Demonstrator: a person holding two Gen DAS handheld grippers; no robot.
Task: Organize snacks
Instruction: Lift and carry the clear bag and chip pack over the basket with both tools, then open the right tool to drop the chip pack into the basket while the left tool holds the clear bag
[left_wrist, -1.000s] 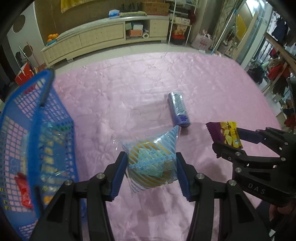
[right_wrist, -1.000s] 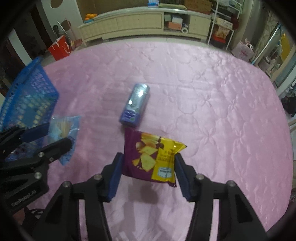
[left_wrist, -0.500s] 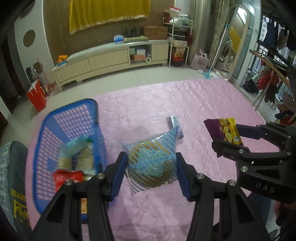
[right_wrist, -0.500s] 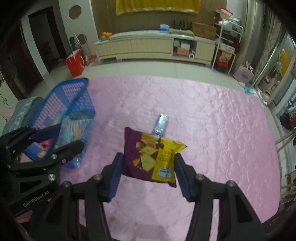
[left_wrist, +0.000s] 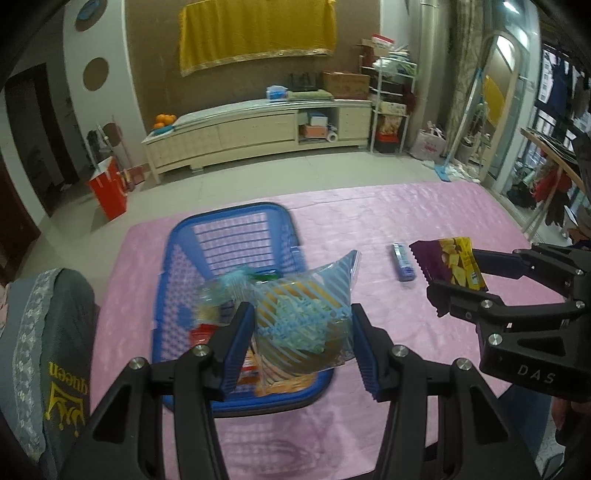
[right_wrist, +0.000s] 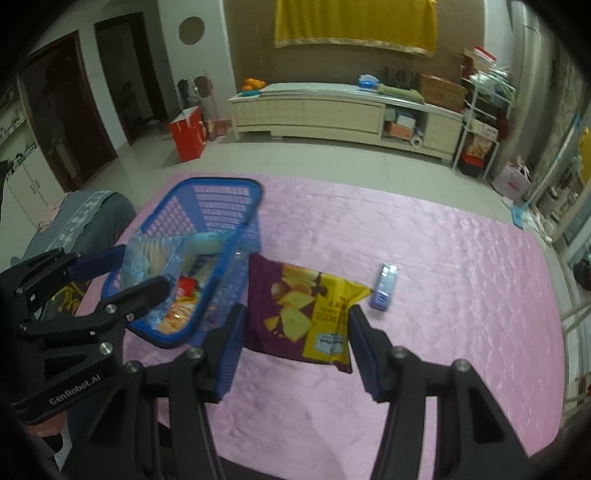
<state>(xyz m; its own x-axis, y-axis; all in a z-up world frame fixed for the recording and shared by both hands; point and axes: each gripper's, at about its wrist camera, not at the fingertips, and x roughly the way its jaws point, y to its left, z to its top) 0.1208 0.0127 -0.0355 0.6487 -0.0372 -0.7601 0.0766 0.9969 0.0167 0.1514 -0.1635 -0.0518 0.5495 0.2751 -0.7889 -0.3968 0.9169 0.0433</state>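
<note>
Both packets are riding higher than a second ago. On the left, we are holding a blue-striped clear snack bag (left_wrist: 301, 317) in our left hand-held gripper (left_wrist: 303, 345), above the blue basket (left_wrist: 231, 218). Rightward, our right hand-held gripper (right_wrist: 293, 345) is clamping a purple-and-yellow cracker packet (right_wrist: 299, 314). A small blue packet (right_wrist: 385, 286) is lying on the pink tabletop (right_wrist: 443, 258).

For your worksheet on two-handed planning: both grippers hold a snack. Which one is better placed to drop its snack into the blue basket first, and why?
Left. The left gripper holds the striped clear bag over the blue basket, while the right gripper holds the purple chip bag beside it.
</note>
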